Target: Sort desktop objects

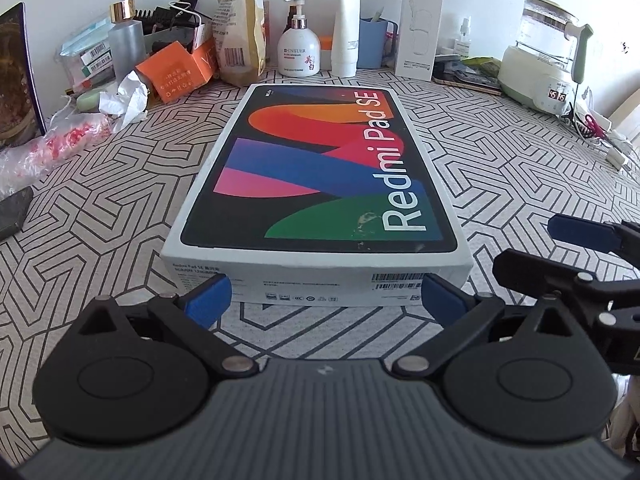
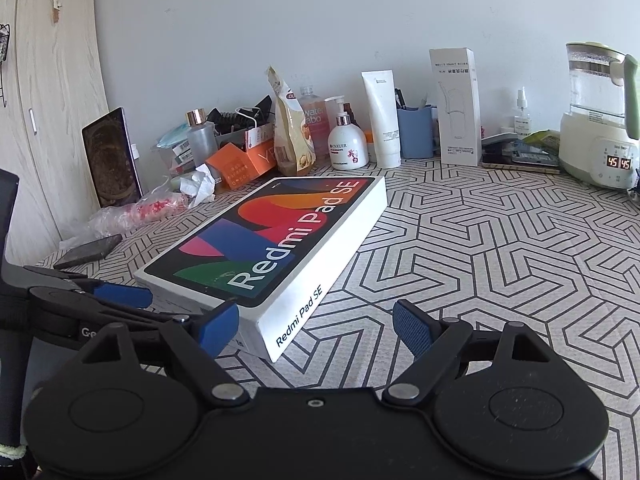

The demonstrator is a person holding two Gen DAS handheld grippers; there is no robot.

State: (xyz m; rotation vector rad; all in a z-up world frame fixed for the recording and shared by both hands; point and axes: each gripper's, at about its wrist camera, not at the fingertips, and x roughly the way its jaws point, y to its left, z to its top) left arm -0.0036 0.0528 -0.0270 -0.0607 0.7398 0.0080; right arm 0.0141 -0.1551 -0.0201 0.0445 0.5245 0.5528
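Note:
A flat white Redmi Pad SE box (image 1: 316, 168) with a colourful lid lies in the middle of the patterned tablecloth; it also shows in the right wrist view (image 2: 272, 240). My left gripper (image 1: 326, 300) is open, its blue pads at the box's near short side, one near each corner. My right gripper (image 2: 316, 328) is open at the box's near right corner, its left pad by the short end and its right pad clear of the long side. The right gripper (image 1: 568, 236) shows at the right edge of the left wrist view.
Along the back wall stand an orange carton (image 1: 176, 74), a snack bag (image 1: 240, 28), a pump bottle (image 1: 298, 46), a white tube (image 1: 346, 28), a blue cup (image 1: 374, 42), a tall white box (image 1: 420, 24) and a kettle (image 1: 548, 56). A tablet (image 2: 112, 158), plastic wrap (image 1: 48, 148) and a phone (image 2: 90, 250) sit left.

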